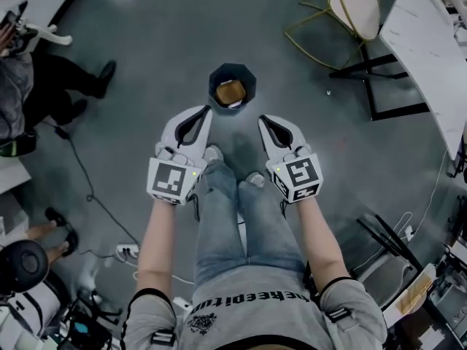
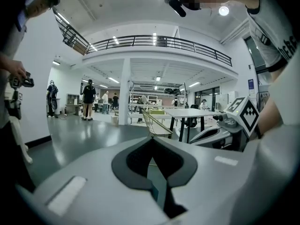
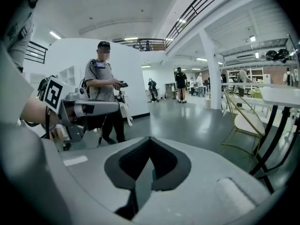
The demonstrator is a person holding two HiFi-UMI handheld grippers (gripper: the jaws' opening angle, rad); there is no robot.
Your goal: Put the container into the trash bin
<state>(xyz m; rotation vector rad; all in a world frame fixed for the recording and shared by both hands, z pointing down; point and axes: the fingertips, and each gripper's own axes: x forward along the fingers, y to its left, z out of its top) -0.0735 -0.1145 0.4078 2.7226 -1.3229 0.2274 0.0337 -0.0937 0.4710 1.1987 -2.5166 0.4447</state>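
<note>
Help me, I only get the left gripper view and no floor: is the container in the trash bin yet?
Observer: Yes. In the head view a tan container lies inside the dark trash bin.
Operator: Where does the bin stand?
Observer: On the floor ahead of the person's shoes, just past the tips of the left gripper and right gripper.
Operator: Is the right gripper holding anything?
Observer: No, its own view shows its jaws shut on nothing.
</note>
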